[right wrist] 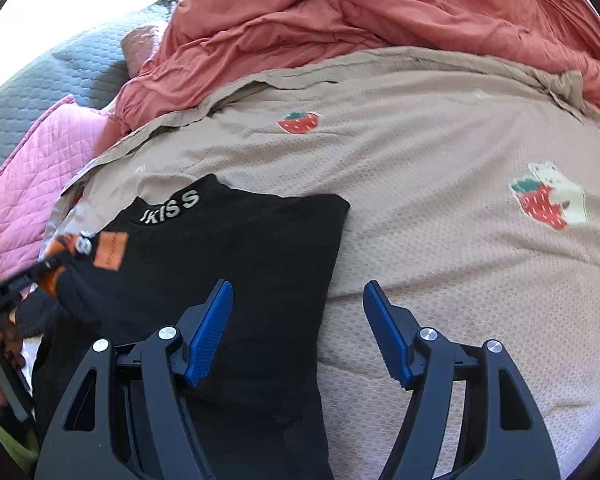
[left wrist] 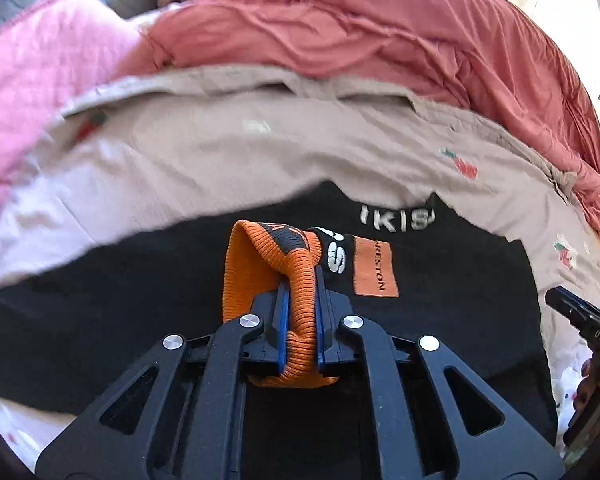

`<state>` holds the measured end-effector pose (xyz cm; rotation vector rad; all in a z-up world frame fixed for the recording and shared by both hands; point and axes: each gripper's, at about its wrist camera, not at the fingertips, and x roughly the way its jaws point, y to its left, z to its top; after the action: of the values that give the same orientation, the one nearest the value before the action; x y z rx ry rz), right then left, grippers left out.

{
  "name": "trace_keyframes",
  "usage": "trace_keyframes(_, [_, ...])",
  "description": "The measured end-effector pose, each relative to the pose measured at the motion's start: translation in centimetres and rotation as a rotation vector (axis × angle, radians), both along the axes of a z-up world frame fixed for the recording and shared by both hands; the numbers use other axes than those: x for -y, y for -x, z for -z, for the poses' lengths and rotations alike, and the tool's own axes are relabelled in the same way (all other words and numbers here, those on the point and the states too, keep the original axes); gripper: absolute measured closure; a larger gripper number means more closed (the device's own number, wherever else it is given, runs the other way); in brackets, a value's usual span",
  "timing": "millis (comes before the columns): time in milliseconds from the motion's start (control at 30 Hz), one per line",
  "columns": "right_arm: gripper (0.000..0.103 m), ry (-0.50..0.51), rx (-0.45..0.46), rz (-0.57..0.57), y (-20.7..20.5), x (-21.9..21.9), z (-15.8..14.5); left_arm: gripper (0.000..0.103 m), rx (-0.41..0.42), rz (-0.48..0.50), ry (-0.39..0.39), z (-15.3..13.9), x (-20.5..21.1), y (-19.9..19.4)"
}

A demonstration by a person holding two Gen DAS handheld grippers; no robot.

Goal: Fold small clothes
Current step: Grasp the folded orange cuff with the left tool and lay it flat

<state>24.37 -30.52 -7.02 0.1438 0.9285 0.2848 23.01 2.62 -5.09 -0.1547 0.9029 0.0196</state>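
A small black sweater (left wrist: 440, 320) with white collar lettering and an orange patch (left wrist: 376, 266) lies on a beige strawberry-print bedspread (left wrist: 220, 152). My left gripper (left wrist: 300, 280) is shut on the sweater's orange ribbed cuff (left wrist: 260, 264) and holds the sleeve over the body. In the right wrist view the sweater (right wrist: 228, 248) lies at left, and the left gripper (right wrist: 40, 268) with the cuff shows at its left edge. My right gripper (right wrist: 298, 292) is open and empty above the sweater's right edge. It also shows in the left wrist view (left wrist: 580, 316).
A rumpled salmon-red duvet (right wrist: 380, 12) is heaped along the back of the bed. A pink quilted blanket (right wrist: 36, 172) and a grey quilted cover (right wrist: 60, 76) lie at the left. The beige bedspread (right wrist: 460, 264) stretches to the right of the sweater.
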Motion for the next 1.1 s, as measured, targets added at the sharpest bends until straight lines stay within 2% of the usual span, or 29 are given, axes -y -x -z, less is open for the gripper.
trace_keyframes(67, [0.036, 0.02, 0.027, -0.031, 0.2, -0.9, -0.3, 0.099, -0.005, 0.0, -0.022, 0.0, -0.4, 0.1])
trace_keyframes(200, [0.036, 0.034, 0.044, -0.111, 0.8, -3.0, -0.2, 0.097, -0.114, 0.003, -0.044, 3.0, -0.9, -0.4])
trace_keyframes(300, [0.036, 0.038, 0.038, -0.159, 1.2, -4.3, 0.3, 0.092, -0.156, -0.057, 0.005, 4.4, -2.2, 0.0])
trace_keyframes(367, [0.036, 0.054, 0.033, -0.176, 1.2, -4.9, 0.6, 0.091, -0.149, -0.076, 0.032, 4.4, -2.9, 0.6])
trace_keyframes(533, [0.036, 0.12, -0.062, -0.168, 0.7, -5.0, 2.8, 0.089, -0.103, -0.113, -0.034, 2.7, -3.0, 2.1])
trace_keyframes(600, [0.036, 0.13, -0.066, -0.173, 0.7, -5.1, 3.1, 0.094, -0.062, -0.134, -0.059, 1.3, -3.2, 2.5])
trace_keyframes(667, [0.036, 0.156, -0.056, -0.185, 0.9, -5.6, 2.8, 0.096, -0.032, -0.114, -0.061, 0.1, -2.6, 2.7])
trace_keyframes(767, [0.036, 0.109, -0.034, -0.186, 1.2, -5.5, 1.9, 0.096, -0.017, -0.017, -0.052, -0.7, -0.2, 2.0])
trace_keyframes(833, [0.036, 0.075, -0.014, -0.19, 1.3, -5.4, 1.2, 0.096, -0.036, 0.027, -0.065, 0.0, 0.9, 1.4])
trace_keyframes(900, [0.036, 0.09, -0.015, -0.199, 1.3, -5.5, 1.1, 0.095, -0.089, 0.052, -0.087, 1.7, 1.8, 0.9])
trace_keyframes(1000, [0.036, 0.129, -0.07, -0.189, 0.9, -5.5, 2.5, 0.088, -0.169, 0.021, -0.098, 4.6, 1.3, 0.5])
trace_keyframes(1100, [0.036, 0.122, -0.092, -0.192, 0.9, -5.3, 3.2, 0.085, -0.162, 0.002, -0.044, 6.1, -0.3, 0.9])
